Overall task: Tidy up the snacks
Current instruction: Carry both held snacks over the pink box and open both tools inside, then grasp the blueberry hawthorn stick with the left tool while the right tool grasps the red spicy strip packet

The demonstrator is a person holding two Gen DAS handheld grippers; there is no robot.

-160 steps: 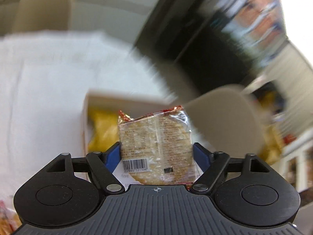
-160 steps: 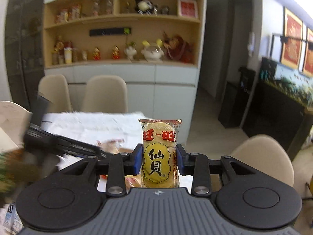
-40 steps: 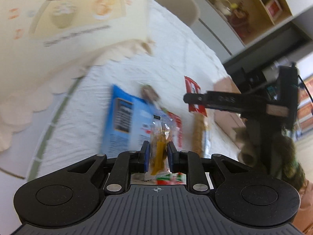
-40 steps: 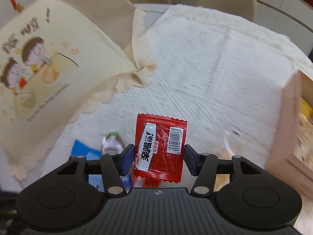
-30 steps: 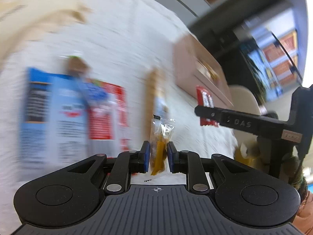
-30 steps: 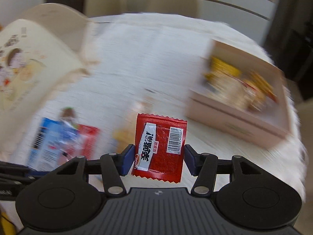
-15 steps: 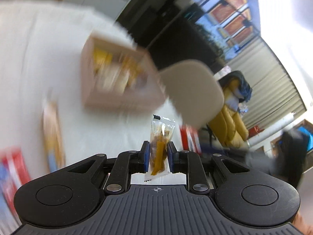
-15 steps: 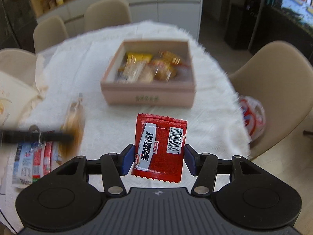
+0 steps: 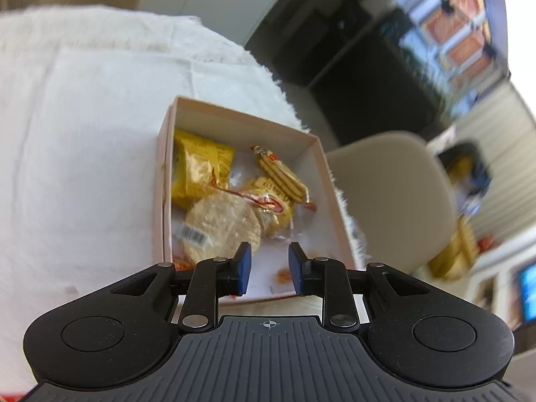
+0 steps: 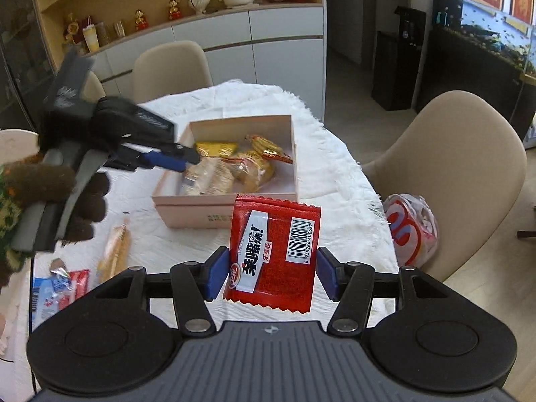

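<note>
Left claw empty over the box, right claw clamped on a red packet
Left wrist view: the left gripper (image 9: 266,266) has its fingers apart, holding nothing, with the snack box (image 9: 160,181) just ahead and a round rice cracker (image 9: 222,224) beyond its left finger. Right wrist view: the right gripper (image 10: 269,273) pinches the red snack packet (image 10: 273,251) upright; the box (image 10: 221,212) lies ahead on the white tablecloth (image 10: 338,181), loose snacks (image 10: 115,251) to the left

One box (image 10: 231,207), one red packet (image 10: 273,251), three chairs (image 10: 469,167) and two grippers (image 9: 266,266) can be counted.

A beige chair (image 10: 469,154) stands beside the white tablecloth (image 10: 338,174), before a shelf of figurines (image 10: 187,3).
</note>
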